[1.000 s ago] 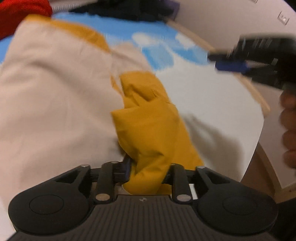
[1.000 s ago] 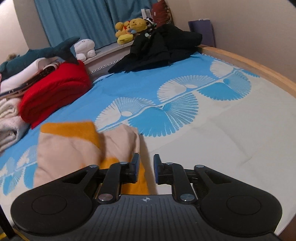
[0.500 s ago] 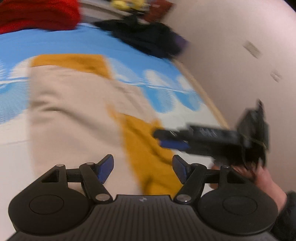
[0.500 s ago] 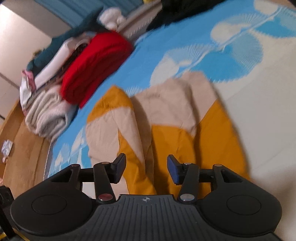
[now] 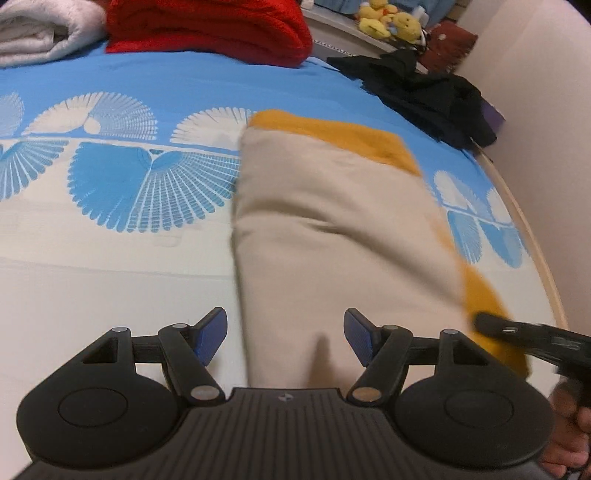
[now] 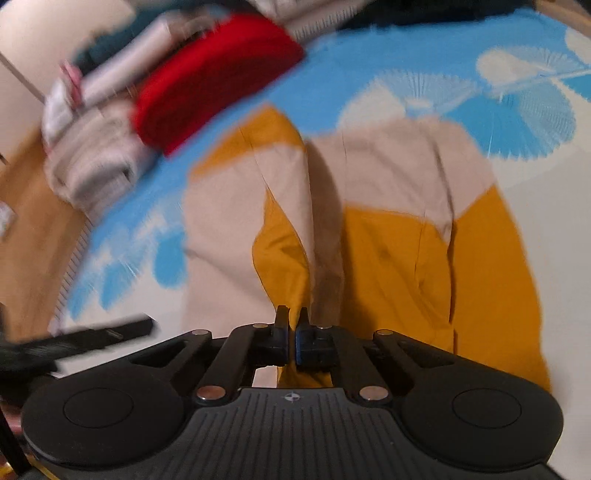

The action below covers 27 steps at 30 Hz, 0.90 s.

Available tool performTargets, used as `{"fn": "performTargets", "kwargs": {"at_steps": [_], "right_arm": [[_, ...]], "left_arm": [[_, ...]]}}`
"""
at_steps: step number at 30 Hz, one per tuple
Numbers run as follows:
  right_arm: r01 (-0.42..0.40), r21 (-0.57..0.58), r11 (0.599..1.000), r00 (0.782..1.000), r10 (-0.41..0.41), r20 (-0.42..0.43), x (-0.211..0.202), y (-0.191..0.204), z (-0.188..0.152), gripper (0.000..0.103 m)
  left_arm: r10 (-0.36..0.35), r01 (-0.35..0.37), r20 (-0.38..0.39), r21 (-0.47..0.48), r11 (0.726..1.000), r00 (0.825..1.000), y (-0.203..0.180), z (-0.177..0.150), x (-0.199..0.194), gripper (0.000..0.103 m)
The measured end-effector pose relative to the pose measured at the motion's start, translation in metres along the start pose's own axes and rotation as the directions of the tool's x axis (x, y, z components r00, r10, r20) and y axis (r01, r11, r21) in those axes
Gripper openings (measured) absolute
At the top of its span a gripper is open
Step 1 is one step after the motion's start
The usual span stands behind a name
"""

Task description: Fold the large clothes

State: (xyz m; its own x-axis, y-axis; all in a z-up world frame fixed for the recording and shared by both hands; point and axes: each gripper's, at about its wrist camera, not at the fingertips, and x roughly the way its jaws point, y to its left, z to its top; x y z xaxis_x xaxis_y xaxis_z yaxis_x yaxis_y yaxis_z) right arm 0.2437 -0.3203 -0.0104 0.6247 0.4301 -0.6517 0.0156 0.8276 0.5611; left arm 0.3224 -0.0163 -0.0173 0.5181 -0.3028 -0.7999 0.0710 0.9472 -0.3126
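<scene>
A beige and mustard-yellow garment [image 5: 332, 229] lies partly folded on the bed. In the left wrist view my left gripper [image 5: 285, 338] is open and empty above the garment's near beige end. In the right wrist view my right gripper [image 6: 293, 330] is shut on a mustard fold of the garment [image 6: 388, 243] at its near edge. The right gripper also shows at the right edge of the left wrist view [image 5: 532, 339], blurred, by the mustard edge.
The bed sheet [image 5: 110, 177] is white with blue fan prints. A red blanket [image 5: 207, 26] and a grey towel [image 5: 40, 33] lie at the far side. Black clothes [image 5: 428, 96] and plush toys [image 5: 391, 24] sit far right. The wooden bed edge [image 5: 532, 236] runs along the right.
My left gripper let go of the mustard fold, opened and swung left over the beige end. My right gripper came down, closed on the mustard fold and tilted toward the garment.
</scene>
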Motion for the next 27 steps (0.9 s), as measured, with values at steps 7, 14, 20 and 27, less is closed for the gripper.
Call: {"fn": "performTargets", "kwargs": {"at_steps": [7, 14, 20, 27], "right_arm": [[0.195, 0.133, 0.972, 0.973, -0.209, 0.095, -0.078, -0.088, -0.001, 0.001], [0.259, 0.152, 0.954, 0.964, -0.266, 0.024, -0.068, -0.125, -0.011, 0.001], [0.333, 0.037, 0.942, 0.935, -0.325, -0.144, -0.023, -0.125, -0.021, 0.002], [0.323, 0.051, 0.945, 0.941, -0.316, -0.118, -0.020, -0.124, -0.019, 0.009]], "left_arm": [[-0.056, 0.058, -0.018, 0.078, 0.995, 0.998, -0.037, 0.001, 0.023, 0.084], [-0.130, 0.136, -0.057, 0.139, 0.981, 0.990, -0.074, -0.009, 0.047, 0.084], [0.012, 0.035, -0.156, 0.293, 0.955, 0.988, -0.082, -0.037, 0.085, 0.090], [-0.008, 0.045, -0.134, 0.275, 0.960, 0.991, -0.079, -0.029, 0.077, 0.090]]}}
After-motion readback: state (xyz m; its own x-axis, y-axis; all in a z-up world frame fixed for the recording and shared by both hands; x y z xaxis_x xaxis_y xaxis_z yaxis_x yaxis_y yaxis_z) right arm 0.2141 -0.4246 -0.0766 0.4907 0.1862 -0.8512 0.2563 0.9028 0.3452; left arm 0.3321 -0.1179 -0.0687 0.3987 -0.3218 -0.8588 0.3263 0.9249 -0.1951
